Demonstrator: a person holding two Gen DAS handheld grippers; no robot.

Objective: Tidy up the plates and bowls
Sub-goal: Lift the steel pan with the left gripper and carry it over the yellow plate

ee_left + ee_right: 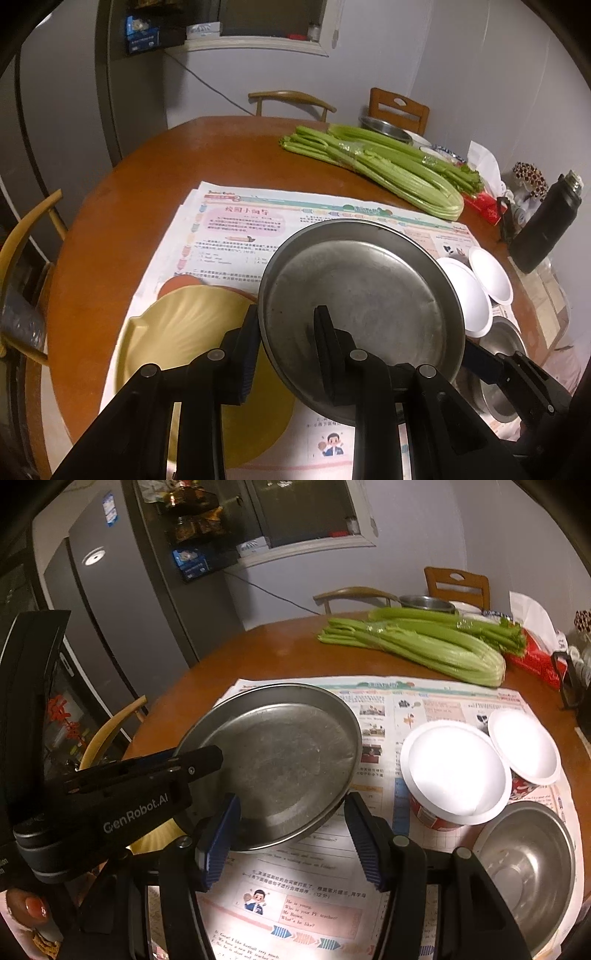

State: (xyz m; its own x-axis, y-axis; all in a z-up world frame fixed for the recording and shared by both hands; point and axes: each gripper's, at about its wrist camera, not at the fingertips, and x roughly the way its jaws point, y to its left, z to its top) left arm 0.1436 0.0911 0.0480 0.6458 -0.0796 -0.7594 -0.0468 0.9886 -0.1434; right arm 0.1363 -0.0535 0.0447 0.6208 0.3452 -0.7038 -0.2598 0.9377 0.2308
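left claw [286,354] pinches metal plate [362,314] rim, tilted | yellow plate [184,332] lies just below-left on desk [122,221] | right claw [295,834] wide, empty, beside plate's near edge

Yellow plate [177,332] half hidden from me under the steel plate [362,295], newspaper [388,716] print too small to read, steel bowl [532,867] cut by frame edge

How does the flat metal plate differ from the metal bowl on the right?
The metal plate is shallow and wide, dull and scuffed; the metal bowl is deep, narrower and shinier. The plate is tilted, gripped at its rim by the left tool; the bowl sits free on the newspaper. Both are empty.
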